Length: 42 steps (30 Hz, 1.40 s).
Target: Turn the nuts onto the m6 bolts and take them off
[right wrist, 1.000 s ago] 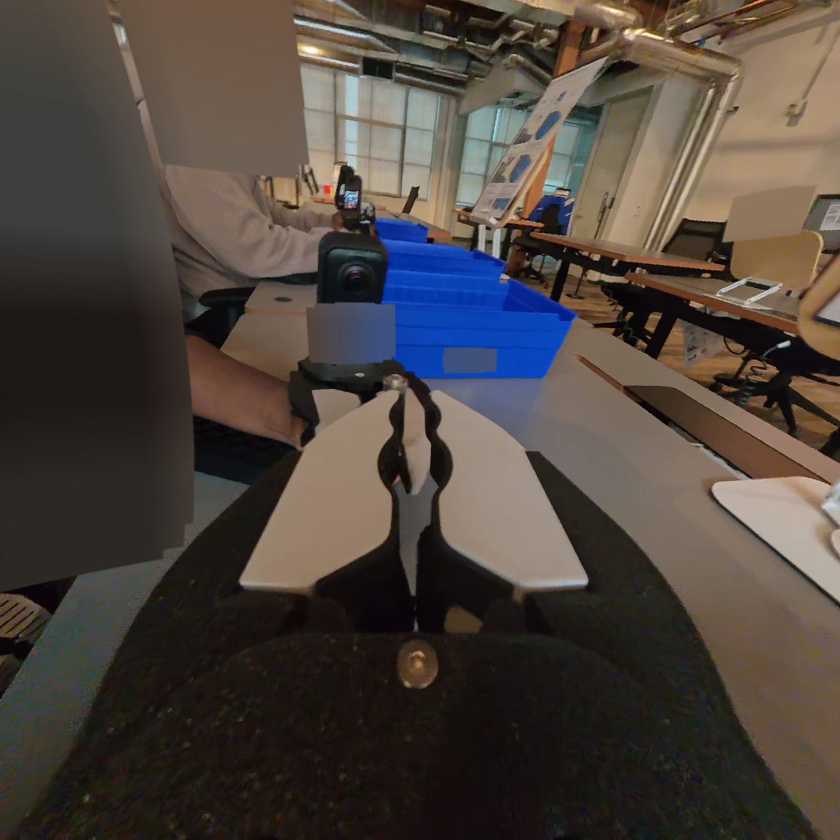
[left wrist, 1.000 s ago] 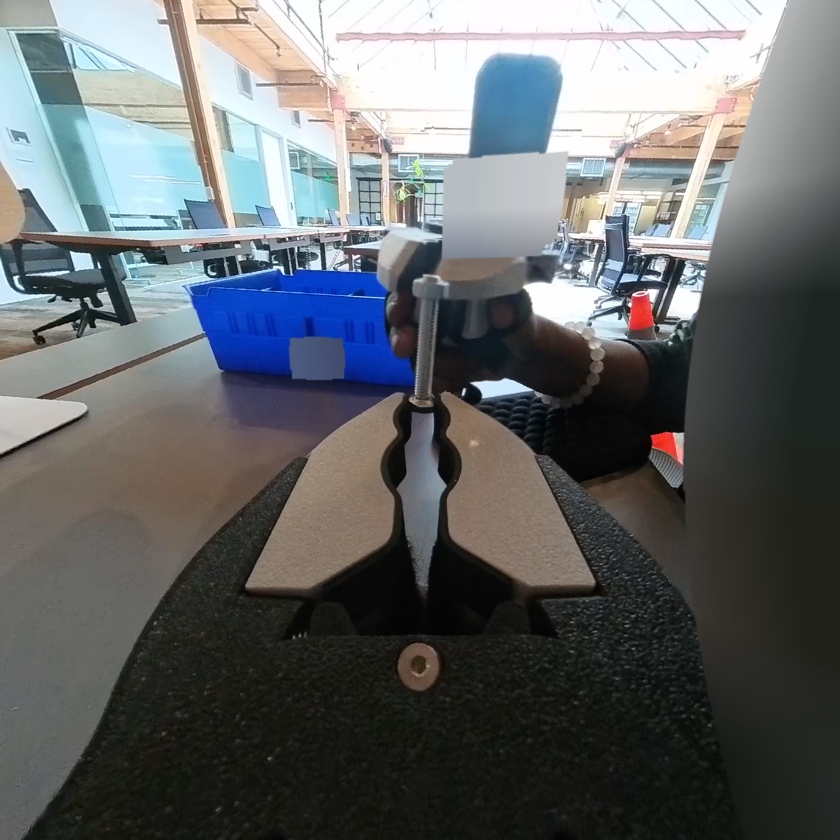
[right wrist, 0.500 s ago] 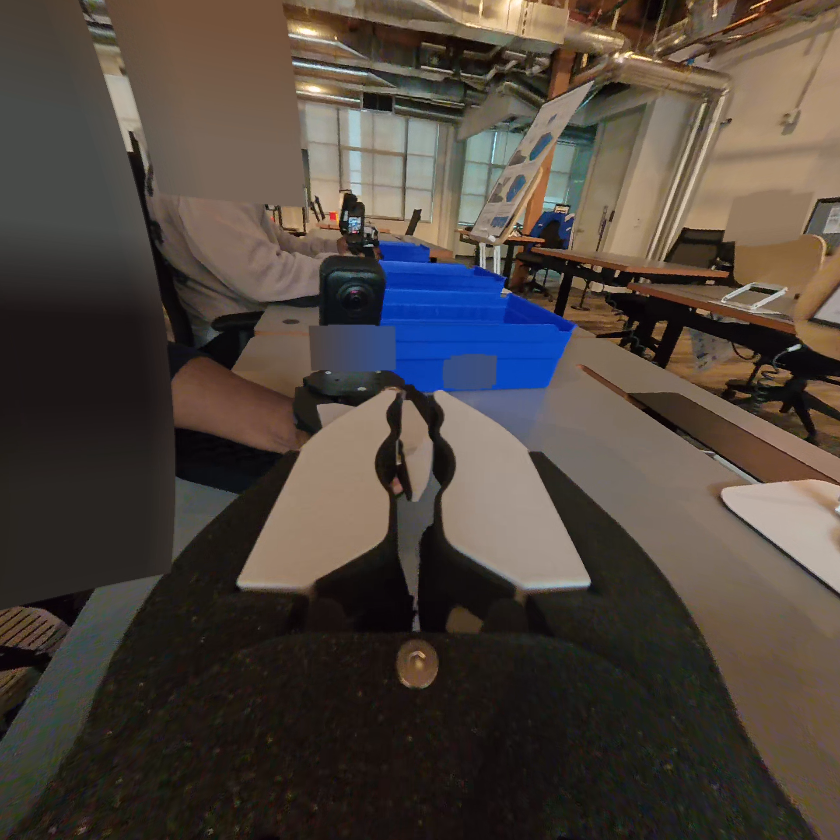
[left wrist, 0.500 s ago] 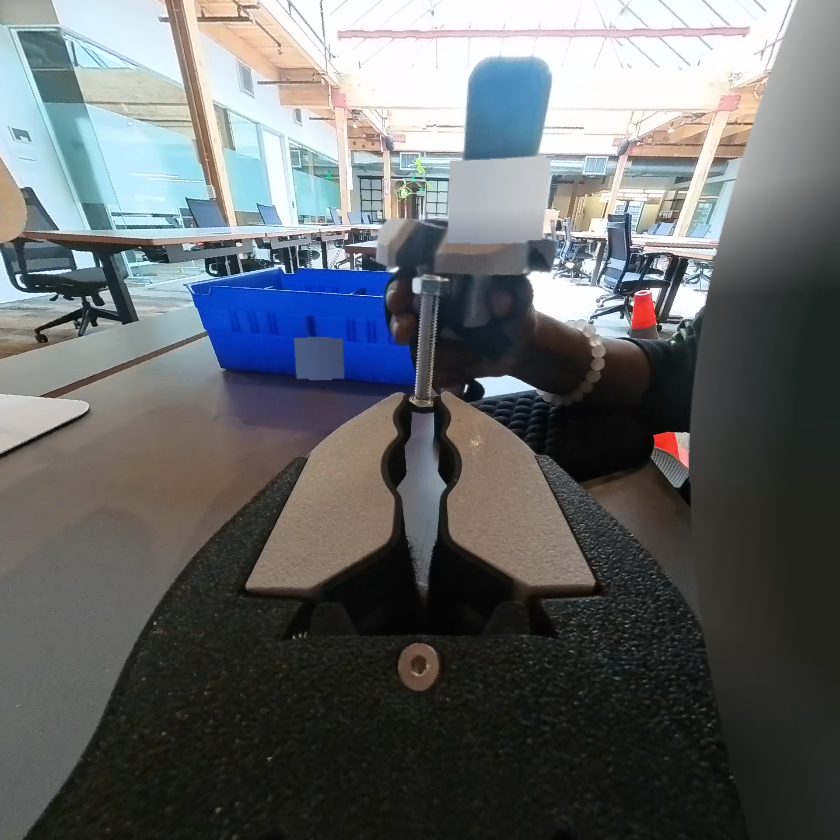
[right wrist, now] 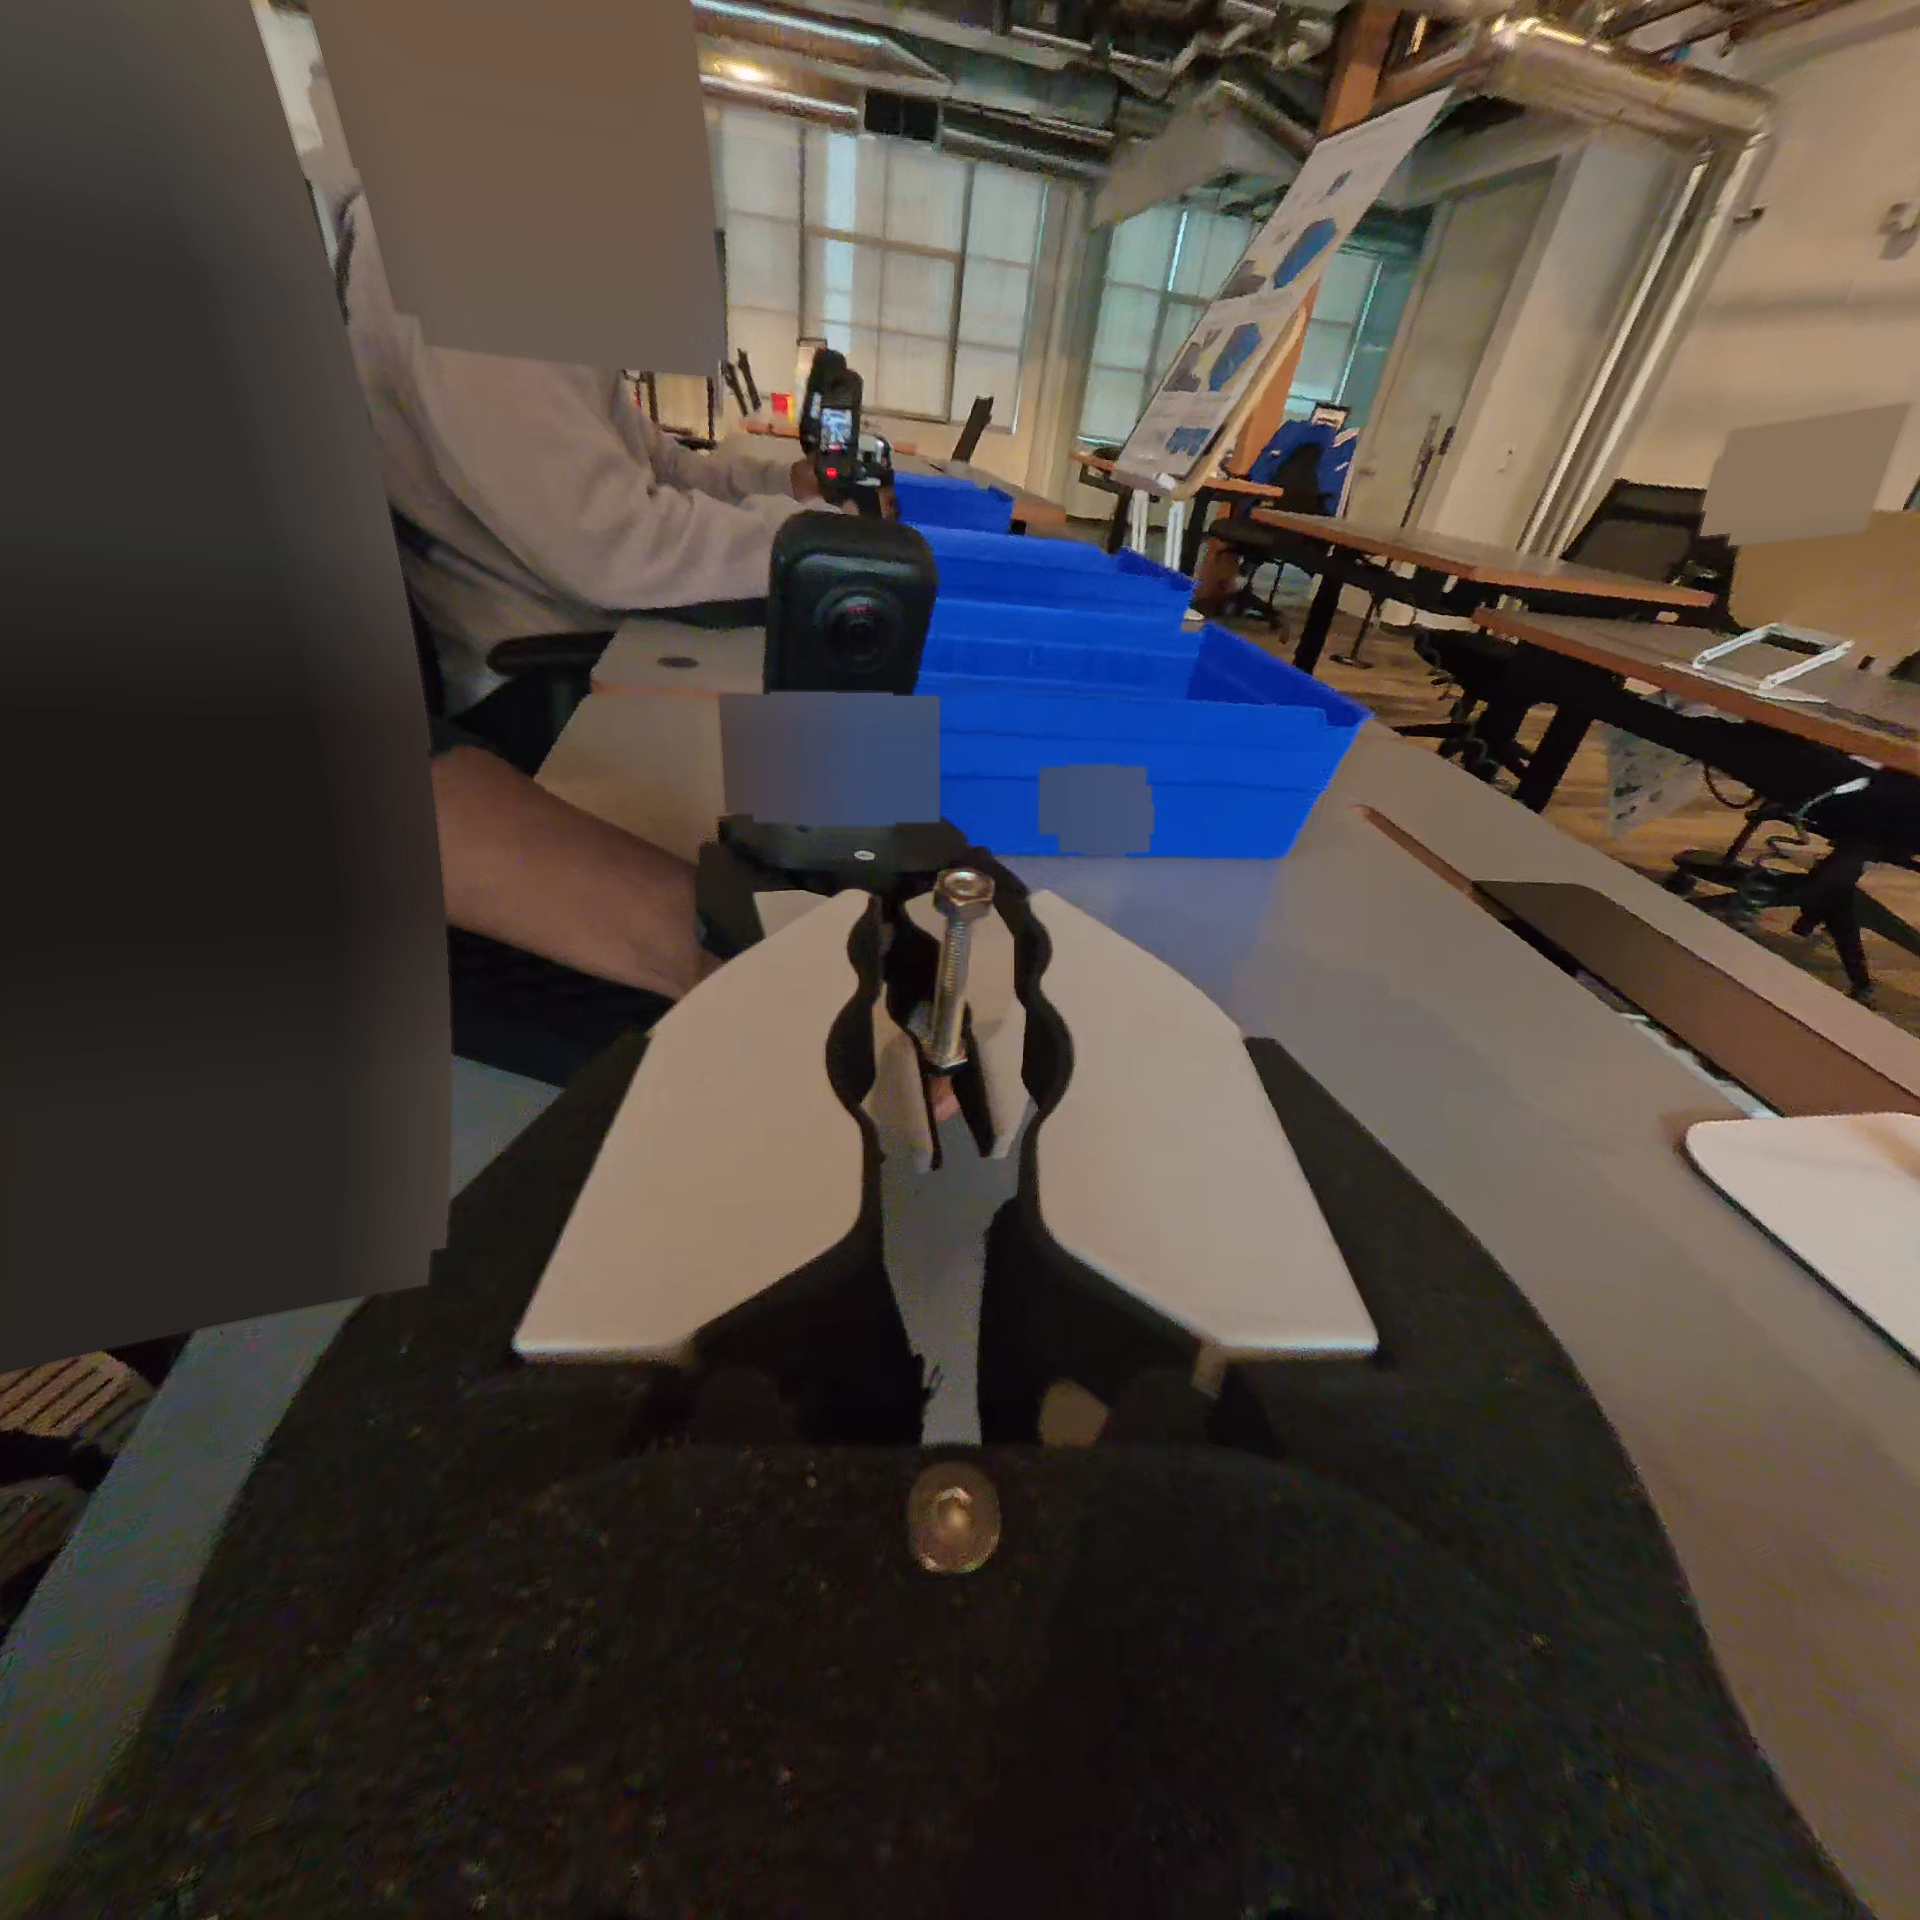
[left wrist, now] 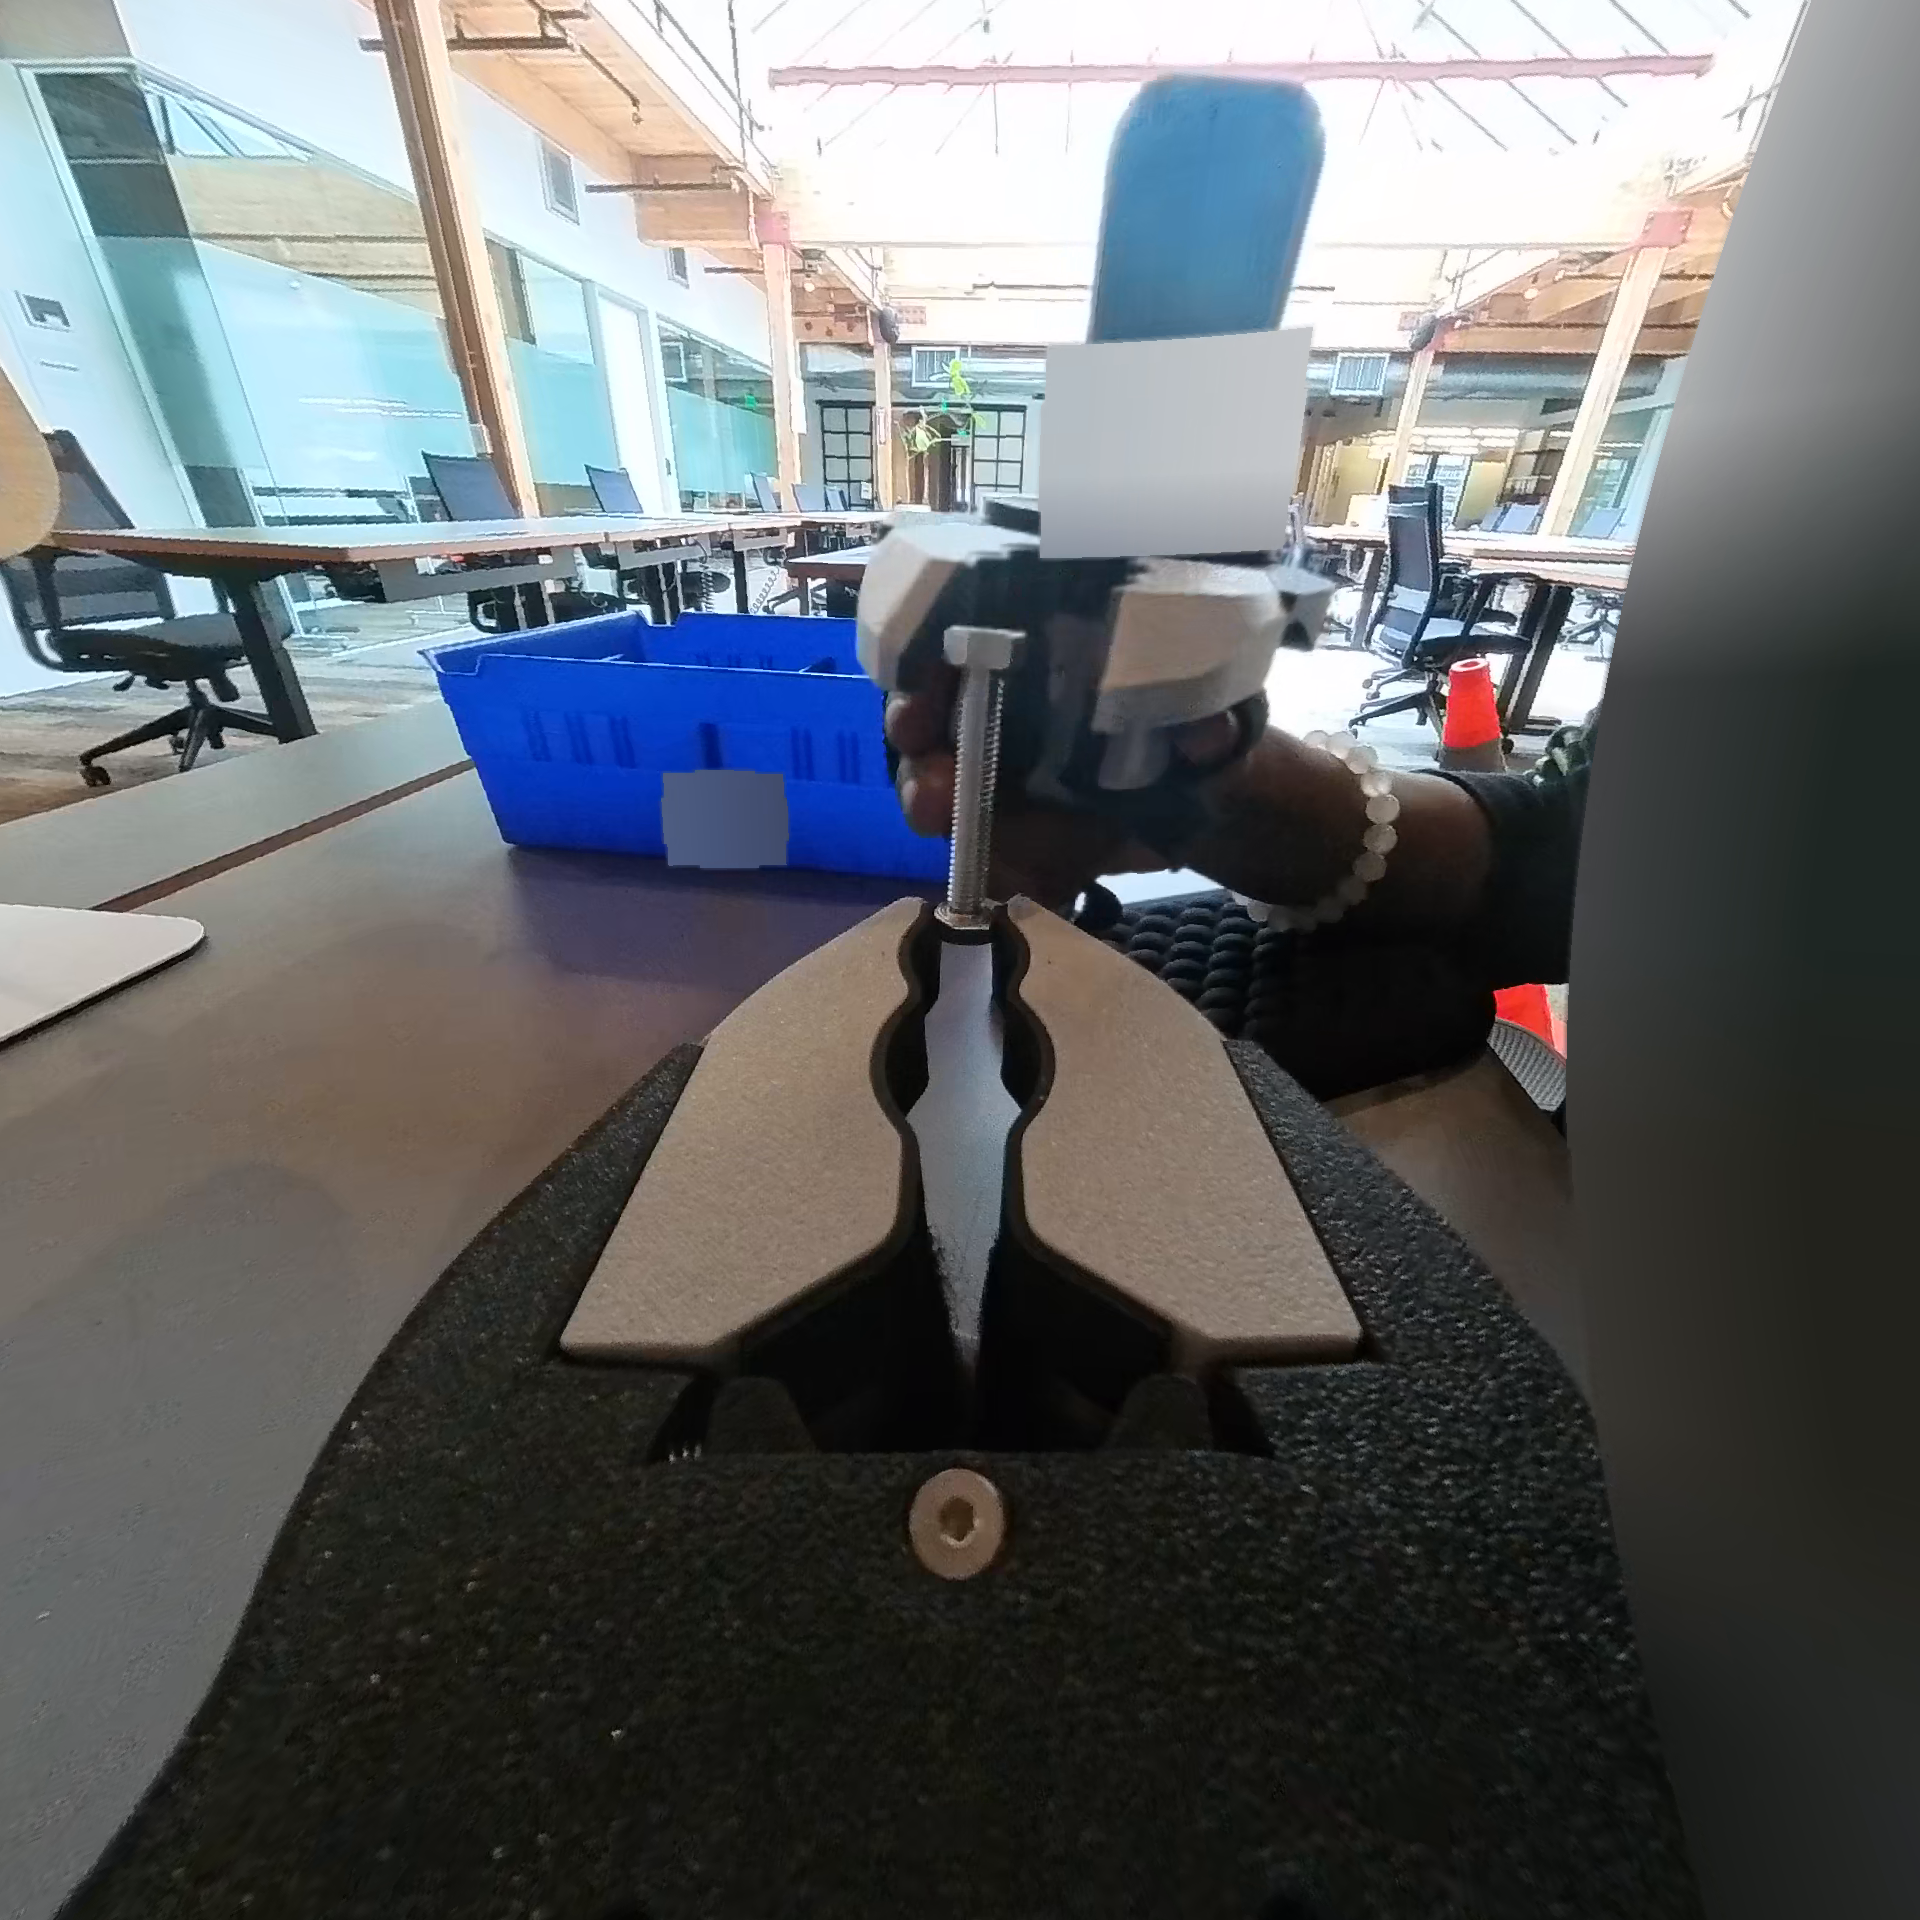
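Observation:
My left gripper (left wrist: 966,916) is shut on the head end of a silver M6 bolt (left wrist: 971,779) and holds it upright above the table. A silver nut (left wrist: 982,649) sits at the bolt's top end. My right gripper (right wrist: 948,906) is open around that nut (right wrist: 966,896); there is a gap between each pad and the nut. In the left wrist view the right gripper's grey fingers (left wrist: 1174,644) stand spread on either side of the nut. In the right wrist view the bolt (right wrist: 948,987) runs down to the left gripper's fingertips (right wrist: 909,1112).
A blue bin (left wrist: 665,748) stands on the dark table (left wrist: 312,1091) behind the bolt; it also shows in the right wrist view (right wrist: 1143,769). A white pad (right wrist: 1829,1205) lies at the right. A person in a light top (right wrist: 540,499) sits at the far left. My hands' fingertips stand some 5 cm from each other.
My right gripper's jaws were shut on the nut and have opened off it. The left gripper has kept the bolt still and upright.

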Available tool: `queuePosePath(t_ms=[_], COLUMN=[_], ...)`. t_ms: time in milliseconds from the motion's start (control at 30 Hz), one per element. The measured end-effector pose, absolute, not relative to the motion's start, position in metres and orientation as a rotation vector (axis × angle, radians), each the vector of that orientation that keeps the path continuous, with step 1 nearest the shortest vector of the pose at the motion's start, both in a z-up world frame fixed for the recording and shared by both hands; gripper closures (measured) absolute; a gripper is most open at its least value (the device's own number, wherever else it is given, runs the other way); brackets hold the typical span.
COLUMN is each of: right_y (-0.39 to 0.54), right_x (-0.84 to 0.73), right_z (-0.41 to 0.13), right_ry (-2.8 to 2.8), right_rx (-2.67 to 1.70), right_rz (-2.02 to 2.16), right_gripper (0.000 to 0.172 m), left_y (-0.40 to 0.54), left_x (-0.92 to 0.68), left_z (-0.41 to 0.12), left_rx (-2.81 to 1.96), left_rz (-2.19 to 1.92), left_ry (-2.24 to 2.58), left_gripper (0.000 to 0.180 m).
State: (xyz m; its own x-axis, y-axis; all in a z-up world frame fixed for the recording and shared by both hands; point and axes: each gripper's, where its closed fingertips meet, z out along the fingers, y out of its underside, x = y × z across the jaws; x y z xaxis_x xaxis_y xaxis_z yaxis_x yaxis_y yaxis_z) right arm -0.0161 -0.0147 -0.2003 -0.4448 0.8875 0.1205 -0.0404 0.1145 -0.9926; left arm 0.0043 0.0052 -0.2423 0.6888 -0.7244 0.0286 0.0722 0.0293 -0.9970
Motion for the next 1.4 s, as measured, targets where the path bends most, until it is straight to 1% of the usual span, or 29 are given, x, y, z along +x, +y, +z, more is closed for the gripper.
queuePosePath(t_ms=[67,133,233,333,367,467,533,600,733,767,867,900,967,1100,1167,1233,1267,1333,1400], right_y=[-0.007,0.003,0.002,-0.012,-0.013,-0.003,0.007,0.005,-0.013,-0.013,0.001,0.005,0.005,-0.011,-0.009,-0.002,0.002,0.003,-0.005], right_x=[-0.015,-0.012,-0.009,-0.014,-0.015,-0.013,-0.010,-0.009,-0.014,-0.015,-0.012,-0.010,-0.008,-0.013,-0.015,-0.013,-0.010,-0.008,-0.010], right_z=[-0.199,-0.195,-0.191,-0.197,-0.197,-0.196,-0.193,-0.191,-0.197,-0.196,-0.194,-0.192,-0.190,-0.194,-0.195,-0.194,-0.192,-0.190,-0.191], right_ry=[-1.557,-1.511,-1.501,-1.565,-1.568,-1.535,-1.496,-1.494,-1.564,-1.557,-1.511,-1.494,-1.488,-1.547,-1.545,-1.519,-1.502,-1.498,-1.527], right_rx=[-0.860,-0.890,-0.871,-0.849,-0.846,-0.870,-0.889,-0.878,-0.846,-0.848,-0.878,-0.882,-0.876,-0.844,-0.853,-0.867,-0.870,-0.864,-0.844], right_rz=[1.436,1.466,1.504,1.474,1.467,1.465,1.485,1.508,1.477,1.475,1.476,1.495,1.520,1.479,1.450,1.466,1.486,1.499,1.486], right_gripper=[0.160,0.166,0.164,0.152,0.152,0.162,0.165,0.164,0.150,0.150,0.164,0.165,0.164,0.153,0.154,0.163,0.164,0.164,0.157], left_y=[0.005,0.006,0.006,0.005,0.005,0.005,0.005,0.005,0.005,0.005,0.005,0.005,0.005,0.005,0.005,0.006,0.006,0.006,0.006], left_x=[0.004,0.003,0.004,0.004,0.004,0.004,0.003,0.004,0.004,0.005,0.004,0.003,0.004,0.004,0.004,0.004,0.003,0.004,0.004], left_z=[-0.242,-0.241,-0.242,-0.242,-0.242,-0.242,-0.242,-0.242,-0.242,-0.243,-0.242,-0.242,-0.242,-0.242,-0.242,-0.242,-0.242,-0.242,-0.242], left_rx=[-1.420,-1.417,-1.420,-1.419,-1.420,-1.420,-1.418,-1.419,-1.420,-1.420,-1.418,-1.417,-1.419,-1.420,-1.420,-1.419,-1.418,-1.420,-1.421], left_rz=[-0.668,-0.677,-0.674,-0.674,-0.672,-0.668,-0.674,-0.673,-0.671,-0.670,-0.673,-0.674,-0.672,-0.671,-0.668,-0.672,-0.673,-0.671,-0.670], left_ry=[0.584,0.570,0.578,0.580,0.583,0.584,0.579,0.582,0.587,0.590,0.582,0.580,0.583,0.585,0.589,0.582,0.580,0.583,0.585], left_gripper=[0.171,0.171,0.171,0.171,0.171,0.171,0.171,0.171,0.171,0.171,0.171,0.171,0.171,0.171,0.171,0.171,0.171,0.171,0.171])
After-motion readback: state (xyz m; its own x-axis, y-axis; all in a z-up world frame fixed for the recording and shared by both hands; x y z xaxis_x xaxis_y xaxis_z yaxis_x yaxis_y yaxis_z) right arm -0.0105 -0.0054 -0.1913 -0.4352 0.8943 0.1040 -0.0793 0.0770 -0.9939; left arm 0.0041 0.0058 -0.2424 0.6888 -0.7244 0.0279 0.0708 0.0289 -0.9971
